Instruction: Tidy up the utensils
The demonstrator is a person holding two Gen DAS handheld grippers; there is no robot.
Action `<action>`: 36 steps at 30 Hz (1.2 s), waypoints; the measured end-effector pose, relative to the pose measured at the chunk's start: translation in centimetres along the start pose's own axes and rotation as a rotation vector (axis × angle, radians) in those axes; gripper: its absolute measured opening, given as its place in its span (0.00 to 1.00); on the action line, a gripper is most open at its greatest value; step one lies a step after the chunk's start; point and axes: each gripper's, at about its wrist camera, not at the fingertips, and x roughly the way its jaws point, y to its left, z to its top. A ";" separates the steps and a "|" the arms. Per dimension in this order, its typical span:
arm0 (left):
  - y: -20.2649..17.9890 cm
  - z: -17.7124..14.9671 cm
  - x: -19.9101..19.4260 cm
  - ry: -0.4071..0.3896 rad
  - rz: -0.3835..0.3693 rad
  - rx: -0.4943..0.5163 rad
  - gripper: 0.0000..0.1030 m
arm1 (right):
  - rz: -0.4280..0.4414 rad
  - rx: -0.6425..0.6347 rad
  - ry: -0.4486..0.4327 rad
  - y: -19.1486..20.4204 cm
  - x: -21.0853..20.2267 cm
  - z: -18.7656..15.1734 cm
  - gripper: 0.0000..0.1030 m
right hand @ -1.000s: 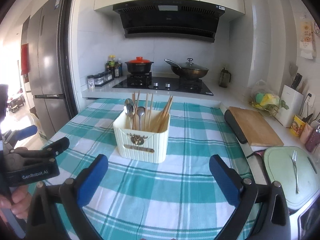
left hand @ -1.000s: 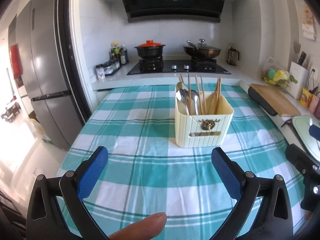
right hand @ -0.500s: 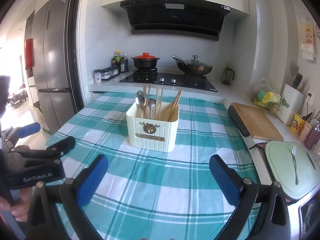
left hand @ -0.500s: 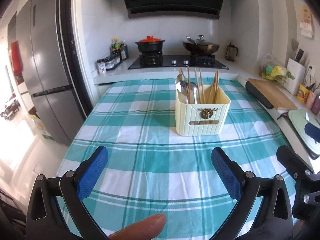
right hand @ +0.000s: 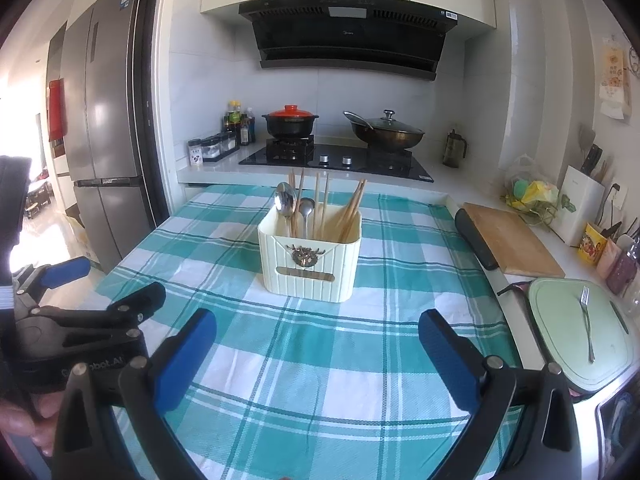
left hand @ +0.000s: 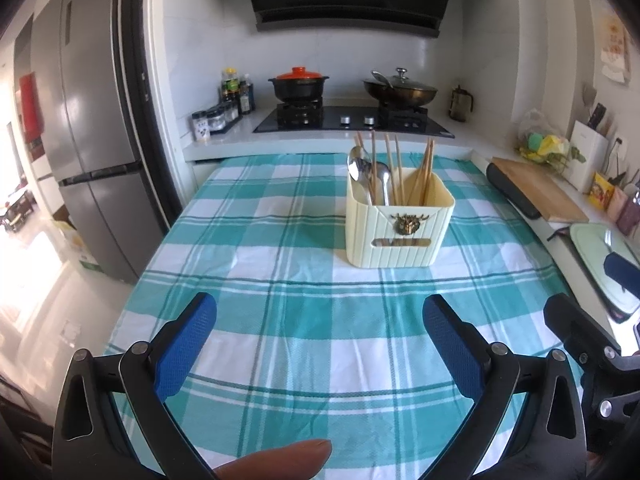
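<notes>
The cream holder [right hand: 310, 258] stands upright on the checked cloth [right hand: 320, 360] of the tabletop, about in the middle. Inside it the spoons [right hand: 286, 202] stand at the left and the chopsticks [right hand: 352, 210] lean at the right, all with the long axis pointing up. One fork [right hand: 587, 322] lies apart on a pale green board [right hand: 560, 340] at the right edge, with its prongs toward the wall. The right claw [right hand: 318, 360] is open and empty, and the holder is straight ahead of it. The left claw [left hand: 320, 344] is also open and empty; for it the holder [left hand: 400, 226] is ahead and a little to the right. I judge the right hand is nearer to the fork.
</notes>
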 end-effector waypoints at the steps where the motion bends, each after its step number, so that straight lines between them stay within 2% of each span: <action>1: 0.0 0.0 0.0 -0.004 0.003 0.002 1.00 | 0.001 0.007 0.003 -0.1 0.1 0.1 1.00; 36: -0.2 -0.1 0.4 0.000 0.034 0.016 1.00 | -0.089 0.002 0.006 -0.4 -0.1 -0.3 1.00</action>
